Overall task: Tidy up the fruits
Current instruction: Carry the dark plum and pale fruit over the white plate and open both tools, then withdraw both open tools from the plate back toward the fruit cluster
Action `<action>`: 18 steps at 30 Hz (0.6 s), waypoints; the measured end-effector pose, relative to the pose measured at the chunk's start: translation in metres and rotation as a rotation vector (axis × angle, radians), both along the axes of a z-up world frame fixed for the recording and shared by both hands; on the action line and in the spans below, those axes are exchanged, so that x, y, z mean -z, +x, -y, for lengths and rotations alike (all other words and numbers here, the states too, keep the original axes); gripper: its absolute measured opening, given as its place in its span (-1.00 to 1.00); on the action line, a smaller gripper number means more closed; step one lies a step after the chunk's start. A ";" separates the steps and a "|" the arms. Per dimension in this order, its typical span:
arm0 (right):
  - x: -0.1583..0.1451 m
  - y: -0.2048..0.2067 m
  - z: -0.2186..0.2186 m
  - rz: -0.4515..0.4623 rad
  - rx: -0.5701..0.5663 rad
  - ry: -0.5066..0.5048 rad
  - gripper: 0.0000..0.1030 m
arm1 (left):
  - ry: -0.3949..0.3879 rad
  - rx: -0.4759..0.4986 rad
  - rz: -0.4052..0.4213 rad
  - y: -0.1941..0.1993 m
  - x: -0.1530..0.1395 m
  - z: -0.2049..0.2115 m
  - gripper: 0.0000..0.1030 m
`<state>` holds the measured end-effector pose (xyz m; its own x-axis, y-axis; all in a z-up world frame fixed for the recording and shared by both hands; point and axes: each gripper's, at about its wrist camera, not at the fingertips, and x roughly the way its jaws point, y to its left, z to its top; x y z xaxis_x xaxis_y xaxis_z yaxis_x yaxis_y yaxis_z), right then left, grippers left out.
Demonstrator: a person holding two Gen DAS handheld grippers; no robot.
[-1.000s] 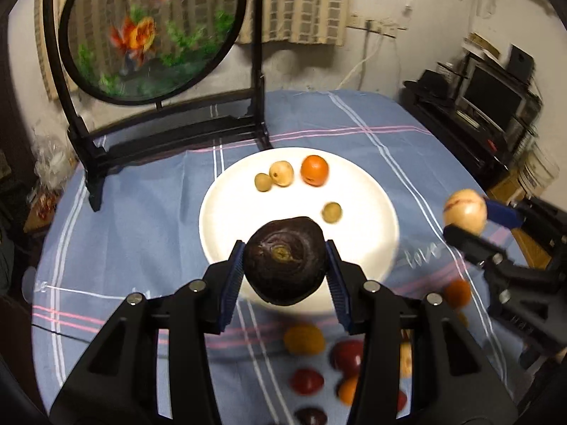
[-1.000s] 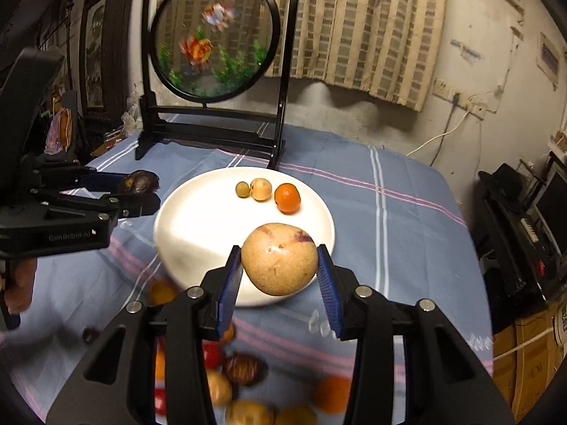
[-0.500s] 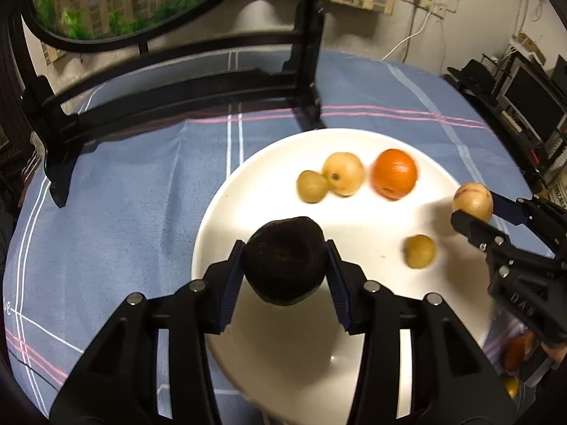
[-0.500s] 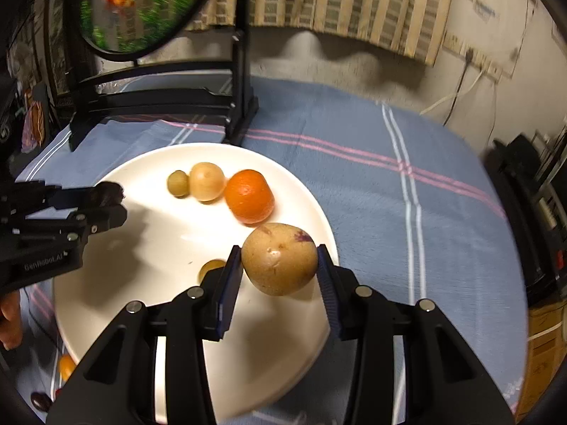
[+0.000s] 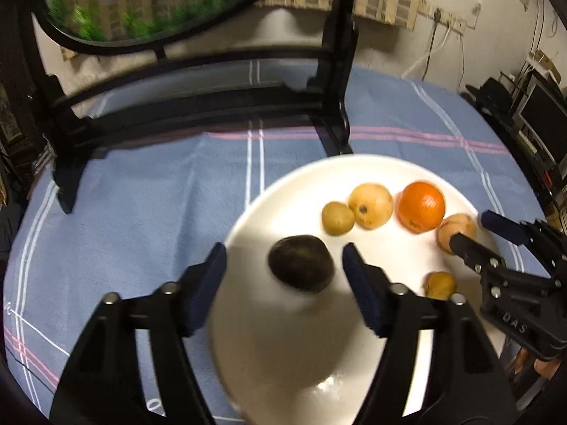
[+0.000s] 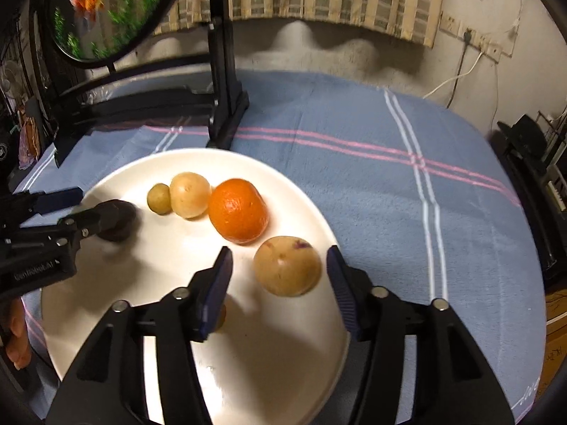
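A white plate [image 5: 283, 354] [image 6: 269, 372] lies on the blue cloth. My left gripper [image 5: 283, 269] is open, with a dark brown fruit [image 5: 301, 264] lying on the plate between its fingers. My right gripper [image 6: 280, 272] is open around a tan fruit [image 6: 287, 265] that rests on the plate. An orange [image 5: 421, 206] [image 6: 237, 209], a pale yellow fruit [image 5: 370, 205] [image 6: 190, 194] and a small olive fruit [image 5: 337, 218] [image 6: 159, 198] sit in a row at the plate's far side. Another small yellow fruit [image 5: 440, 285] lies near the right gripper.
A black wooden stand [image 5: 198, 106] [image 6: 223, 99] holding a round goldfish panel [image 6: 106, 7] stands just behind the plate. The blue striped tablecloth [image 6: 407, 194] stretches to the right. Dark furniture and electronics [image 5: 531, 113] stand beyond the table's right edge.
Both grippers have opened and let go of their fruits onto the plate. The dark fruit and the tan fruit now lie free between the spread fingers. Both grippers moved lower and closer to the plate.
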<state>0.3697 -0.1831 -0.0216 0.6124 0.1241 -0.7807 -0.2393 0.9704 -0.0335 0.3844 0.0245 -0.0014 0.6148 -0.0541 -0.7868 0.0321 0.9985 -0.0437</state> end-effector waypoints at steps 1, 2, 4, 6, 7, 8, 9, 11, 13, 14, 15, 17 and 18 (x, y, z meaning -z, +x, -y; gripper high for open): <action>-0.004 -0.004 0.002 0.007 0.000 0.005 0.12 | -0.001 0.002 0.012 -0.004 -0.005 0.000 0.38; -0.006 -0.007 0.005 0.010 0.001 0.013 0.12 | 0.003 0.003 0.022 -0.008 -0.011 0.000 0.38; -0.013 -0.014 0.011 0.014 0.006 0.035 0.12 | 0.005 0.008 0.047 -0.019 -0.024 -0.001 0.40; -0.021 -0.024 0.018 0.020 0.013 0.063 0.12 | -0.004 0.028 0.062 -0.034 -0.035 0.000 0.50; -0.025 -0.029 0.021 0.025 0.017 0.075 0.12 | 0.002 0.033 0.069 -0.041 -0.038 0.001 0.55; -0.029 -0.036 0.025 0.028 0.021 0.087 0.12 | 0.009 0.040 0.079 -0.048 -0.042 0.003 0.57; -0.033 -0.043 0.029 0.030 0.025 0.098 0.12 | 0.011 0.049 0.091 -0.058 -0.047 0.005 0.58; -0.039 -0.058 0.035 0.036 0.029 0.113 0.12 | 0.009 0.059 0.105 -0.074 -0.054 0.007 0.63; -0.044 -0.073 0.039 0.039 0.028 0.122 0.19 | -0.010 0.049 0.123 -0.094 -0.059 0.007 0.68; -0.047 -0.084 0.042 0.041 0.022 0.127 0.19 | -0.026 0.049 0.127 -0.101 -0.060 0.006 0.71; -0.050 -0.092 0.044 0.046 0.018 0.132 0.21 | -0.045 0.051 0.134 -0.114 -0.061 0.006 0.71; -0.056 -0.114 0.048 0.061 0.013 0.139 0.23 | -0.048 0.063 0.140 -0.132 -0.061 0.008 0.71; -0.059 -0.124 0.050 0.068 0.009 0.145 0.23 | -0.042 0.067 0.141 -0.137 -0.061 0.009 0.71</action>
<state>0.2453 -0.2327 0.0372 0.6647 0.2270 -0.7118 -0.2324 0.9683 0.0918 0.2477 0.0151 0.0600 0.7129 -0.1304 -0.6891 0.1078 0.9913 -0.0761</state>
